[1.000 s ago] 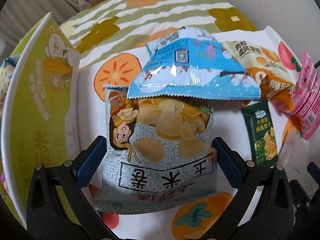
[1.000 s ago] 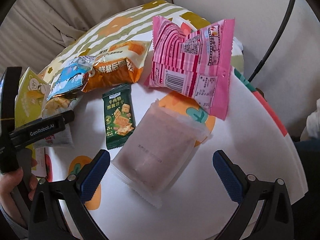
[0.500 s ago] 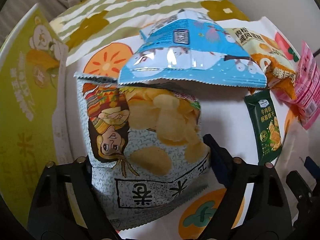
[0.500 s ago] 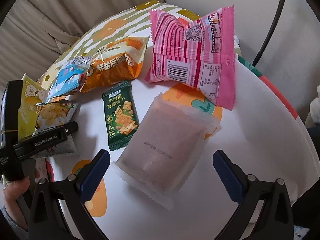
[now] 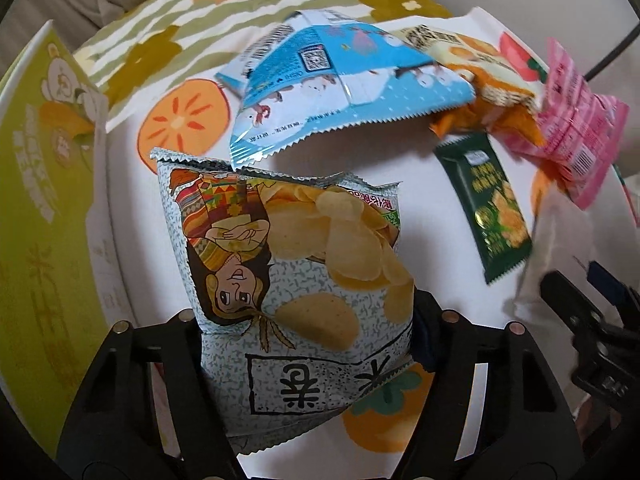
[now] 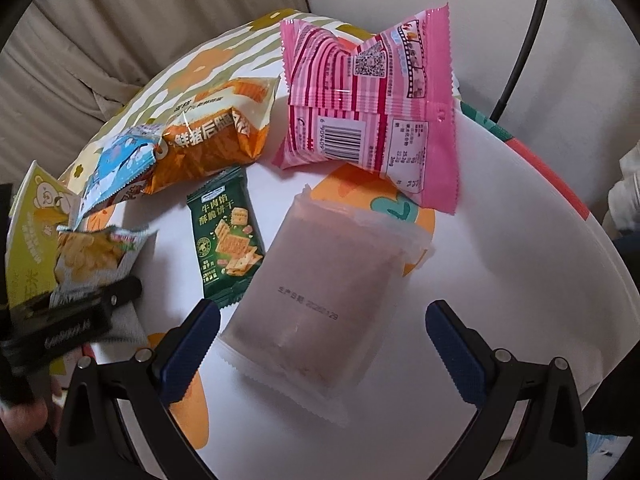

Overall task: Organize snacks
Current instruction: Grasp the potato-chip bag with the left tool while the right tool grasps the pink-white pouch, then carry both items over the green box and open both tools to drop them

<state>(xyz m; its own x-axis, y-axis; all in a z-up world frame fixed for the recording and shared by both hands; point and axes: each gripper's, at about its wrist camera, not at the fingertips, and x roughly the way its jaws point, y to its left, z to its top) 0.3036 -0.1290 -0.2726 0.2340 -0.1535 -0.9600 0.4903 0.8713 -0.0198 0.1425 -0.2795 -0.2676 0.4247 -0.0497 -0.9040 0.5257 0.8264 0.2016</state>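
My left gripper (image 5: 306, 340) is shut on the grey potato chip bag (image 5: 296, 276), squeezing its lower half and holding it up off the round table (image 5: 432, 208); the bag also shows in the right wrist view (image 6: 92, 256). My right gripper (image 6: 322, 338) is open, its jaws on either side of a frosted pale pink packet (image 6: 320, 296) lying flat. A blue bag (image 5: 344, 92), an orange bag (image 6: 212, 136), a dark green biscuit packet (image 6: 226, 240) and a pink striped bag (image 6: 372, 116) lie beyond.
A yellow-green box (image 5: 44, 208) stands open at the left of the chip bag. The patterned tablecloth (image 6: 224, 60) covers the table's far side. A black cable (image 6: 520, 40) runs down the wall at right. The table edge (image 6: 560, 184) curves at right.
My left gripper closed on the chip bag and lifted it, tilting it away from under the blue bag. My right gripper crept forward over the pale pink packet, still open.
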